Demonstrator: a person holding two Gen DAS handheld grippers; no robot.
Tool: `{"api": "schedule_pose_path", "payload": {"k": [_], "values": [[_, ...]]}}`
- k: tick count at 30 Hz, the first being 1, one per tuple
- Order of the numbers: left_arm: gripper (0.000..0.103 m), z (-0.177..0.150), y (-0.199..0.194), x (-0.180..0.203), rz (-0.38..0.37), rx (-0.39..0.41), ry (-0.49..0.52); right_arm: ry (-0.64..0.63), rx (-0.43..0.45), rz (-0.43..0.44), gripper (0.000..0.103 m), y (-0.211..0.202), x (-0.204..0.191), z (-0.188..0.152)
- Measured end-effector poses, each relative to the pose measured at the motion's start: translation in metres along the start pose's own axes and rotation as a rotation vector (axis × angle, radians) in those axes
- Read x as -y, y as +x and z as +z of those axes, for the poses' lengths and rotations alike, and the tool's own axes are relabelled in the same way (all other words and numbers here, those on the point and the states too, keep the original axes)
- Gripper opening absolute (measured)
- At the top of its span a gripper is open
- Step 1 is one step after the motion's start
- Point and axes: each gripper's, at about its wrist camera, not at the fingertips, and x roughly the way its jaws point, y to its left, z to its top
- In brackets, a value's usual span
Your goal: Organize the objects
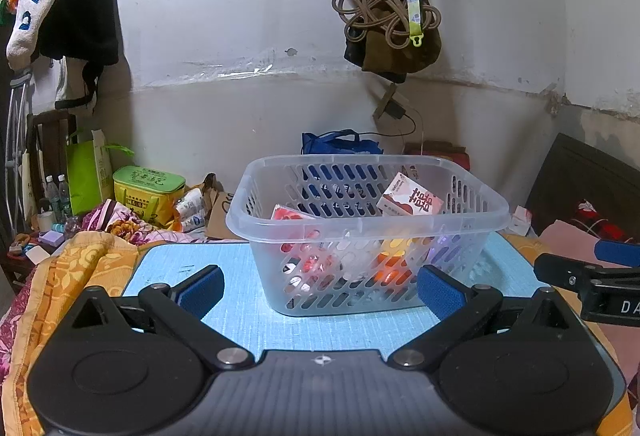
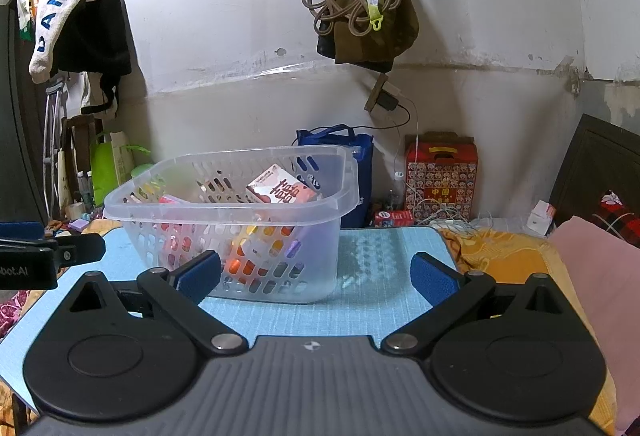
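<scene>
A clear plastic basket (image 1: 304, 226) stands on a light blue mat (image 1: 248, 320). Inside lean a pink-and-white box (image 1: 410, 197), a red packet (image 1: 290, 213) and other small colourful items seen through the slots. My left gripper (image 1: 320, 290) is open and empty, just in front of the basket. In the right wrist view the basket (image 2: 320, 203) sits left of centre with the same box (image 2: 282, 189). My right gripper (image 2: 316, 276) is open and empty, its left finger (image 2: 200, 276) close to the basket's front wall. Each gripper shows at the other view's edge (image 1: 592, 278) (image 2: 44, 256).
The mat (image 2: 372, 312) lies on a bed with orange and floral covers (image 1: 80, 264). A blue bag (image 2: 348, 155), a red patterned box (image 2: 440, 171), a yellow-green bag (image 1: 148, 191), bottles and cables crowd the wall side. Clothes and a bag hang above. A pink cloth (image 2: 592, 260) lies right.
</scene>
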Motion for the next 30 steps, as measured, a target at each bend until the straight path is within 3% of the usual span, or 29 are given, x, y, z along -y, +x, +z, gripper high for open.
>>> {"api": "schedule_pose_path", "payload": {"k": [26, 30], "values": [[0.103, -0.0025, 0.0, 0.0021, -0.021, -0.006, -0.007, -0.006, -0.006, 0.001, 0.103, 0.0002, -0.0005, -0.002], [0.103, -0.0034, 0.0, 0.0043, 0.012, -0.002, 0.005, -0.007, -0.006, -0.002, 0.103, 0.0007, 0.0001, -0.0024]]}}
